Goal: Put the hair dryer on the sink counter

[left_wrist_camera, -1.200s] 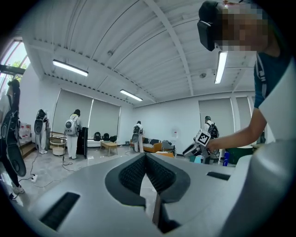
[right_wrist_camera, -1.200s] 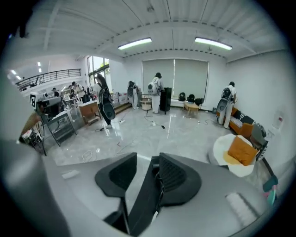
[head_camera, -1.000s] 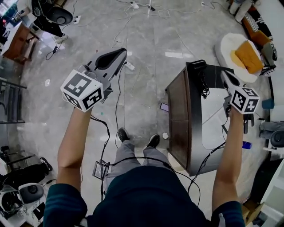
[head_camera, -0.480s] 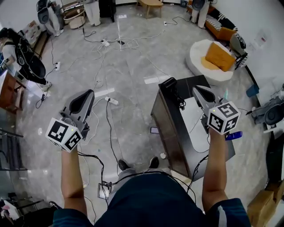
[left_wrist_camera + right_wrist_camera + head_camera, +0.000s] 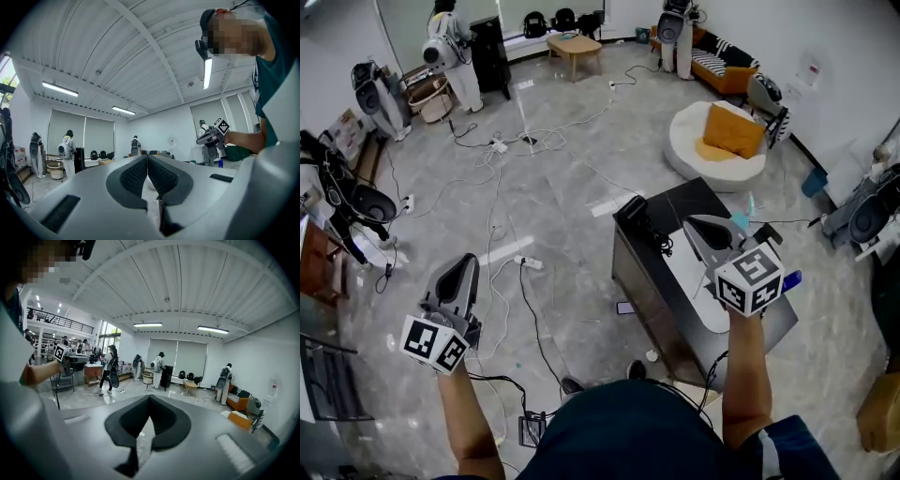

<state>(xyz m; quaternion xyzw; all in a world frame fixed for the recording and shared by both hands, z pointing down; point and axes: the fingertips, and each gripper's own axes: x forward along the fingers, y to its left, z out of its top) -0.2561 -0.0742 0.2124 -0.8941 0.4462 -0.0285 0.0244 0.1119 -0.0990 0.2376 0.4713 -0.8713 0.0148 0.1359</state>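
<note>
- My left gripper [image 5: 468, 262] hangs at the lower left of the head view, over grey floor [image 5: 572, 178] and well apart from the counter. Its marker cube [image 5: 436, 343] faces the camera.
- In the left gripper view its fingers [image 5: 133, 176] are clenched. The ribbed pads press together along their length, and nothing is caught between them.
- My right gripper [image 5: 690, 223] sits right of centre in the head view, over the dark sink counter [image 5: 673, 206]. The white basin [image 5: 689, 281] shows just left of its body in the frame.
- In the right gripper view those fingers [image 5: 166, 419] are clenched too, with the tips meeting and gripping nothing.
- The hair dryer [image 5: 634, 212] is black and lies on the counter's far end, just above the middle of the head view. Its dark cord [image 5: 661, 242] is bunched beside it.
- Neither gripper touches the hair dryer. The right one is near it and the left is well apart.
- At the upper right of the head view a round white pouf [image 5: 694, 161] stands on the floor, with an orange cushion [image 5: 733, 129] on top.
- Cables [image 5: 502, 192] trail over the floor in the upper left half, and a white power strip [image 5: 530, 263] lies between my left gripper and the counter.
- Each gripper view shows the other gripper held out at mid-height. The right one appears at the right edge of the left gripper view, and the left one at the left edge of the right gripper view.
</note>
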